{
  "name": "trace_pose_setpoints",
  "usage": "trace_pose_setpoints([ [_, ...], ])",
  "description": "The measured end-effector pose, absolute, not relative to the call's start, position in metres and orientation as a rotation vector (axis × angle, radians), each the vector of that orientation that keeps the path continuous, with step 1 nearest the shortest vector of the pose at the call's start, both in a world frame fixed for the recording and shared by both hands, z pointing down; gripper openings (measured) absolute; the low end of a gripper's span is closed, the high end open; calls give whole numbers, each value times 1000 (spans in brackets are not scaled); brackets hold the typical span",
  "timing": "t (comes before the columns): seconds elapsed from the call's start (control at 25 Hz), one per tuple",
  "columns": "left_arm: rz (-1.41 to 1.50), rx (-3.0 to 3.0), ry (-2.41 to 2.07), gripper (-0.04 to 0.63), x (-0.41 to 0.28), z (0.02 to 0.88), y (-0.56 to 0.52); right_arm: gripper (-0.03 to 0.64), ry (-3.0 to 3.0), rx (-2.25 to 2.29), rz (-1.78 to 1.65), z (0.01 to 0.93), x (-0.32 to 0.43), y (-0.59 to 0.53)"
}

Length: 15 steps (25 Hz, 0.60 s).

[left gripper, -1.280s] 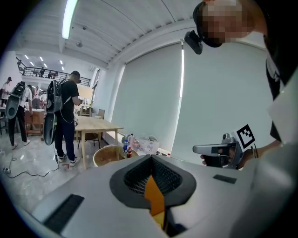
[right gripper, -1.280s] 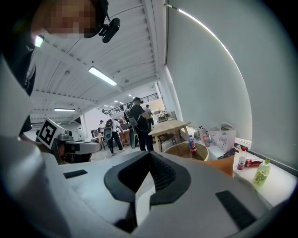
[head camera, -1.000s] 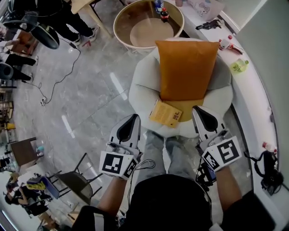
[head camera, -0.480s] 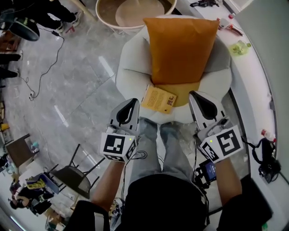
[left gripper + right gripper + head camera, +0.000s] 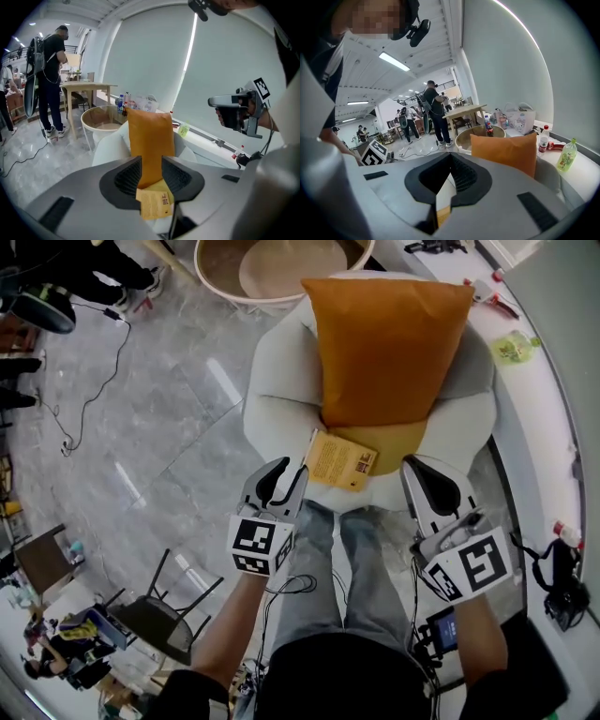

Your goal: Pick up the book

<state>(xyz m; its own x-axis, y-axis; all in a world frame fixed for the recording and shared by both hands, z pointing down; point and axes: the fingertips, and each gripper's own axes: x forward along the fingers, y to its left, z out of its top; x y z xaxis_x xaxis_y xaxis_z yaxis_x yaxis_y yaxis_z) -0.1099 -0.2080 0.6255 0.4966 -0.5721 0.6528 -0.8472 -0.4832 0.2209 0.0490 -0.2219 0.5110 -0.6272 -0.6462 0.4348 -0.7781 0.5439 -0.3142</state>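
A thin yellow book lies on the front of a white armchair's seat, just below an upright orange cushion. My left gripper hovers at the book's near left corner without touching it. Its jaws are opening, with nothing between the pads. My right gripper hangs over the seat's front edge, right of the book, with its jaws together and empty. The cushion also shows in the right gripper view.
A round wooden table with bottles stands behind the armchair. A white ledge with a green bottle runs along the right. A dark folding chair and a floor cable lie at left. A person stands by a table.
Both grippers have come down toward the armchair's front. The left one has closed in on the book's corner, and its jaws have parted from shut.
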Motion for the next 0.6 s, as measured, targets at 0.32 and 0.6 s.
trace_pose_setpoints([
  [0.32, 799, 2093, -1015, 260, -107, 719, -199, 15, -2468, 1136, 755, 552, 40, -225],
  [0.6, 922, 2023, -918, 342, -107, 801, -189, 14, -2424, 1139, 823, 595, 39, -224],
])
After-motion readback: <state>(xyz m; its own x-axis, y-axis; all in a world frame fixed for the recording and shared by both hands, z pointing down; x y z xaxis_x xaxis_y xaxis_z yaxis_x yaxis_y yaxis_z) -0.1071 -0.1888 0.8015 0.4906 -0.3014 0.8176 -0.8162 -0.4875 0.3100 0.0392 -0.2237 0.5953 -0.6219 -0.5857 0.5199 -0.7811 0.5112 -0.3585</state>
